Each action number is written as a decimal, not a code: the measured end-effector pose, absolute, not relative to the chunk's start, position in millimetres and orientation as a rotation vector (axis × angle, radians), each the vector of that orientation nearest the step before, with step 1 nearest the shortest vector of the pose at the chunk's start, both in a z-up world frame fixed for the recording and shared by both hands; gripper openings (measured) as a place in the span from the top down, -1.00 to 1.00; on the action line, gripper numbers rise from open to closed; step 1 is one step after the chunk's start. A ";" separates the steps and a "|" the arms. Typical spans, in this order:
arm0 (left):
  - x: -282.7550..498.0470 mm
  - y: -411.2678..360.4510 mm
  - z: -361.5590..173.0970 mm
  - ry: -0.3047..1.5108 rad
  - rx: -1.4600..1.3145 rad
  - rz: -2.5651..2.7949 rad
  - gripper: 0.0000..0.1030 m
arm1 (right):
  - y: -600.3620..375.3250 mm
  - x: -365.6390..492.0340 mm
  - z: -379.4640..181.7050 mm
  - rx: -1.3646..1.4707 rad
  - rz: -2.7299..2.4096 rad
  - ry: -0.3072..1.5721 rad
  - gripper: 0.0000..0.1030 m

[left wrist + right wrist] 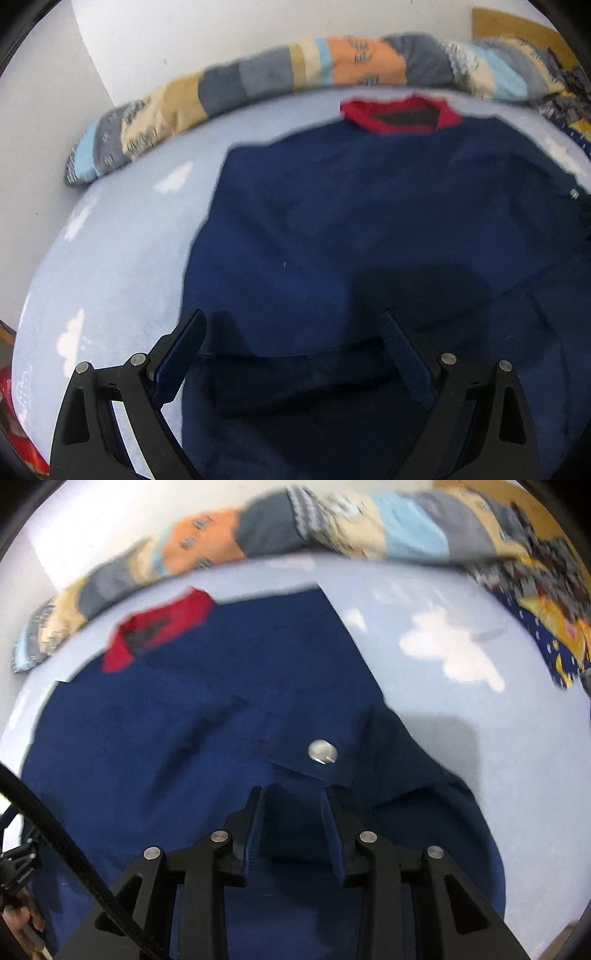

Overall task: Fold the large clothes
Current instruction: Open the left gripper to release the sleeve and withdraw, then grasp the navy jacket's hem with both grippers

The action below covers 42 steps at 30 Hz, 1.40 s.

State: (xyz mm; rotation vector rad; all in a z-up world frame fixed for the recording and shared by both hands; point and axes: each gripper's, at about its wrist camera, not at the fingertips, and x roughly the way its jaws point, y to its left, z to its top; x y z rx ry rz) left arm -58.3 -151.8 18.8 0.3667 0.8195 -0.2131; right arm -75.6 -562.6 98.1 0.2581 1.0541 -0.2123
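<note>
A large navy garment (351,229) with a red collar (399,114) lies spread on a light blue bed sheet (122,243). My left gripper (293,325) hangs open over its near hem, fingers wide apart, holding nothing. In the right wrist view the same navy garment (192,731) shows its red collar (162,627) at the far left and a silver snap button (322,751) on a folded flap. My right gripper (293,801) sits just behind that flap, jaws partly apart with navy fabric between them; whether they pinch it is unclear.
A long patchwork bolster (295,70) lies along the far edge of the bed against a white wall. A patterned yellow and blue quilt (546,602) is bunched at the far right. White cloud prints (454,650) mark the sheet. A red object (14,424) sits at the lower left.
</note>
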 end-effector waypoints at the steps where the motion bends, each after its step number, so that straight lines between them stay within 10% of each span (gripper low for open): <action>1: -62.8 -154.0 24.0 0.798 0.363 -0.224 -0.84 | -555.4 -76.9 102.9 0.253 -0.185 1.042 0.33; 26: -185.0 -160.2 -6.8 0.961 0.284 -0.274 -0.87 | -474.2 -221.4 75.6 0.066 0.020 1.114 0.16; 42: -255.6 12.2 19.2 1.177 -0.186 -0.135 -0.86 | -653.9 -353.2 88.1 0.683 -0.158 1.161 -0.22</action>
